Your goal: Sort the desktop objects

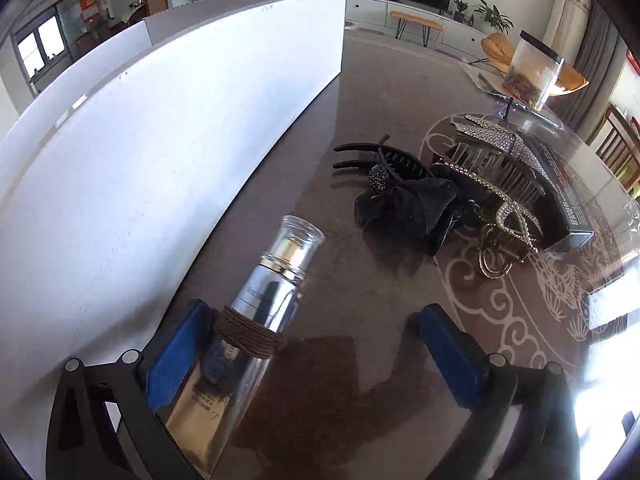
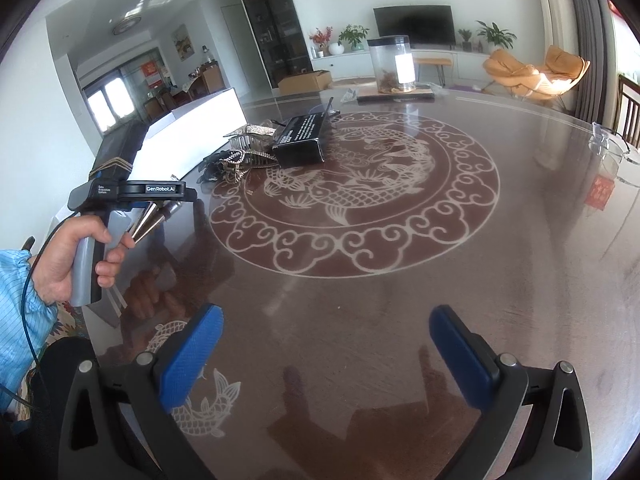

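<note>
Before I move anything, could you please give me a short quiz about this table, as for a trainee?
1. True or false: the right tool is shut on an object.
2. What is wound around the silver bottle that lies between the fingers of the left tool?
A. brown hair ties
B. a white cable
C. a red ribbon
3. Seen from the right wrist view, which stands farther away: the black box or the clear jar?

Key:
1. False: it is open, with nothing between its fingers.
2. A.
3. The clear jar.
</note>
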`<state>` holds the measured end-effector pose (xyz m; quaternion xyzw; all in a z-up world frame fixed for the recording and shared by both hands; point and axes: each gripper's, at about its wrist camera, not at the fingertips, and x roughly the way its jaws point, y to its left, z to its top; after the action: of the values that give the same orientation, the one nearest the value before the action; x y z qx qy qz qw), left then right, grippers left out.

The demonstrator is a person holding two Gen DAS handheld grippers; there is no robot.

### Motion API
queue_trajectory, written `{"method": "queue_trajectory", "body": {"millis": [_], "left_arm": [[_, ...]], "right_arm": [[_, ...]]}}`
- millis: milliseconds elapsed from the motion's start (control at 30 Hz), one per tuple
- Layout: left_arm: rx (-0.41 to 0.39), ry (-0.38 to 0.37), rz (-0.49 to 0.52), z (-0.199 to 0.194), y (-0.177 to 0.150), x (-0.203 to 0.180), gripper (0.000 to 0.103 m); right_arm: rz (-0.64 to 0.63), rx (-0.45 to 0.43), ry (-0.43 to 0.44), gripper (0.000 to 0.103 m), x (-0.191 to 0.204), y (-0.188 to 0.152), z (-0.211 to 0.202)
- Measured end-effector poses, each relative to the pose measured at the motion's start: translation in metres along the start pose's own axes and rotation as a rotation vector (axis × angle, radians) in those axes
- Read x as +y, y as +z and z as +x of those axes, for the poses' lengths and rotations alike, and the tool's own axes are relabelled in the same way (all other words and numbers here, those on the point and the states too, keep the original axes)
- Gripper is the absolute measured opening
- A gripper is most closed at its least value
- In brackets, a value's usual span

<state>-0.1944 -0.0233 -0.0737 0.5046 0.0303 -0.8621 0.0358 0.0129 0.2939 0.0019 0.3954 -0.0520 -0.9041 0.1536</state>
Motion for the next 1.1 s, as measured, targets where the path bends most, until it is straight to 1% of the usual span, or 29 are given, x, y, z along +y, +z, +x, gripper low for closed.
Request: {"method": "queue_trajectory", "body": {"millis": [33,100,167,200,267,333,400,500,600,700,767,833,900,1033,1100], "left_arm": [[-0.001,-0.001,0.041,-0.001,-0.004,-0.01,0.103],[-0.007,-0.061,0.131,-0.008,-0.019,-0.038,0.103],[-0.031,-0.108,0.221,-0.02,-0.04,-0.072,0.103],[-0.046,-0.129,0.25,-0.026,-0.051,-0.086,0.103],[-0.075,-0.144,0.269,-0.036,-0.07,-0.104,0.103],[-0.074,-0.152,0.279,-0.044,-0.083,-0.113,0.103],[-0.074,-0.156,0.289,-0.049,-0.092,-0.113,0.103],[-0.075,-0.152,0.283,-0.053,-0.098,-0.101,0.103],[-0.073,-0.106,0.204,-0.051,-0.095,-0.076,0.103],[-0.083,-0.057,0.117,-0.045,-0.085,-0.055,0.103],[-0.094,-0.04,0.09,-0.041,-0.08,-0.046,0.103],[-0.098,-0.046,0.104,-0.036,-0.072,-0.045,0.103],[-0.095,-0.073,0.147,-0.03,-0.062,-0.042,0.103],[-0.106,-0.11,0.197,-0.019,-0.041,-0.042,0.103],[-0.106,-0.118,0.205,-0.015,-0.037,-0.044,0.103]], "right_arm": [[-0.005,-0.002,-0.002,0.103,0.001,-0.001,-0.001],[-0.016,-0.006,-0.007,0.103,0.002,-0.002,-0.002],[-0.025,-0.003,-0.015,0.103,0.002,-0.004,-0.003],[-0.028,0.003,-0.021,0.103,0.001,-0.004,-0.002],[-0.024,0.017,-0.04,0.103,-0.003,-0.006,0.001],[-0.014,0.033,-0.061,0.103,-0.007,-0.006,0.004],[-0.007,0.046,-0.083,0.103,-0.012,-0.007,0.006],[0.002,0.07,-0.102,0.103,-0.017,-0.006,0.013],[0.001,0.091,-0.122,0.103,-0.016,-0.005,0.019],[-0.037,0.113,-0.172,0.103,-0.009,-0.006,0.024],[-0.075,0.133,-0.22,0.103,-0.002,-0.007,0.028],[-0.087,0.129,-0.221,0.103,0.003,-0.009,0.028],[-0.083,0.12,-0.224,0.103,0.003,-0.011,0.027],[-0.082,0.119,-0.224,0.103,0.003,-0.012,0.028],[-0.082,0.119,-0.224,0.103,0.003,-0.011,0.028]]}}
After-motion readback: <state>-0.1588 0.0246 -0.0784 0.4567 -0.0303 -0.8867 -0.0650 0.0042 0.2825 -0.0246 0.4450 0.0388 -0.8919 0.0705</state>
